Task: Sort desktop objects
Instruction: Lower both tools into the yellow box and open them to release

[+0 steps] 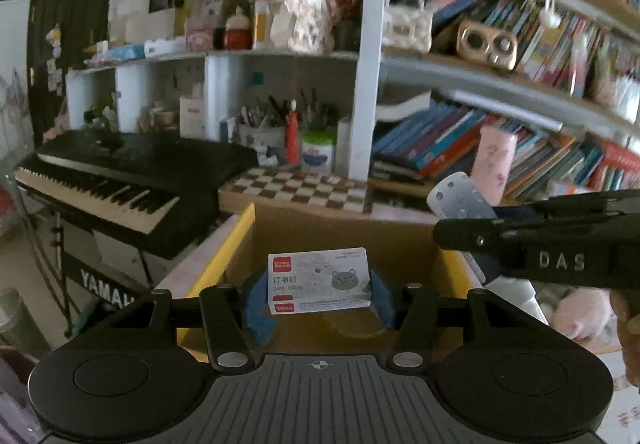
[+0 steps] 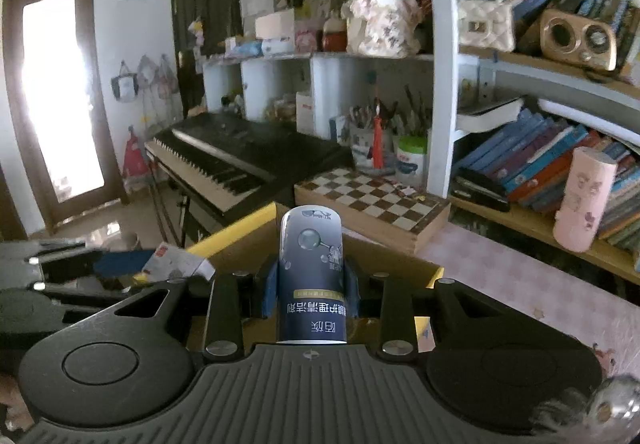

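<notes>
1. The staple box [image 1: 319, 281], a small white card carton printed with a grey cat, sits between the blue pads of the left gripper [image 1: 319, 298], held above an open cardboard box [image 1: 344, 234] with yellow flaps.
2. The left jaws are part-way apart and clamped on the carton's two ends.
3. The spray bottle [image 2: 311, 276], a dark blue cylinder with a rounded top and pale lettering, is clenched by the right gripper [image 2: 311, 286] just right of the carton, over the same cardboard box.
4. The right jaws are drawn in tight against the bottle's sides.
5. Beyond the box lie a wooden chessboard [image 2: 372, 200], pen cups [image 2: 410, 154] and a black keyboard [image 2: 224, 160] at far left.
6. A pink cylinder [image 2: 584, 200] stands at right before slanted books, beside the pink-patterned surface [image 2: 500, 276].
</notes>
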